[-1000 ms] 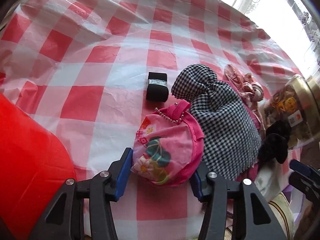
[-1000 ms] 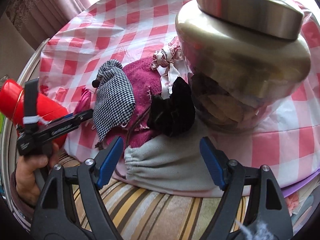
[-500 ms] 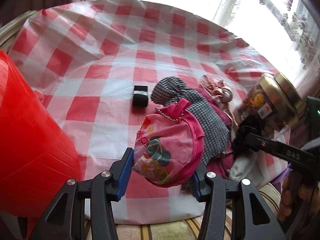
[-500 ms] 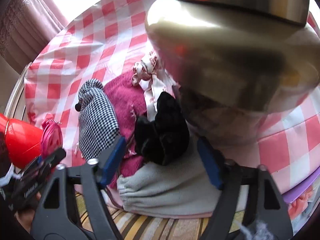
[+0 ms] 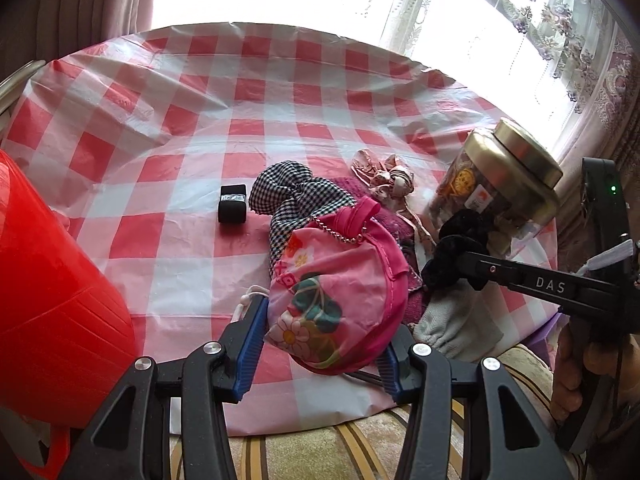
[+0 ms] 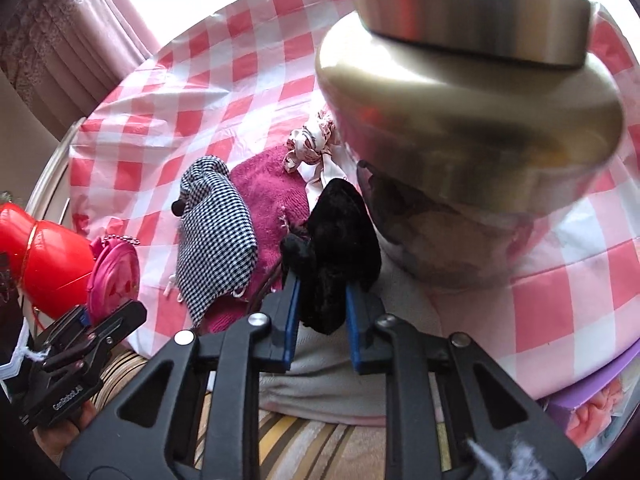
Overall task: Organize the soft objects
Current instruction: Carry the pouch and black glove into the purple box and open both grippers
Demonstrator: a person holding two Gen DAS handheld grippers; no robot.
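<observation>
My left gripper [image 5: 324,332] is shut on a pink floral pouch [image 5: 336,296] with a bead chain and holds it clear of the checked tablecloth [image 5: 240,112]. In the right wrist view my right gripper [image 6: 322,292] has its jaws closing, both blue pads against a black velvet scrunchie [image 6: 340,232] that lies on a grey cloth [image 6: 340,372]. Beside it are a black-and-white checked pouch [image 6: 216,232], a magenta towel [image 6: 268,188] and a pale floral scrunchie [image 6: 312,148]. The left wrist view shows the right gripper [image 5: 448,260] at the scrunchie [image 5: 460,232].
A large jar with a metal lid [image 6: 472,140] stands right behind the black scrunchie. A red bucket [image 5: 48,300] sits at the table's left front. A small black box [image 5: 232,204] lies left of the checked pouch. A striped seat [image 5: 320,452] is below the table edge.
My left gripper has lifted the pink pouch off the table and drawn back. My right gripper's jaws have come together from wide apart onto the black scrunchie.
</observation>
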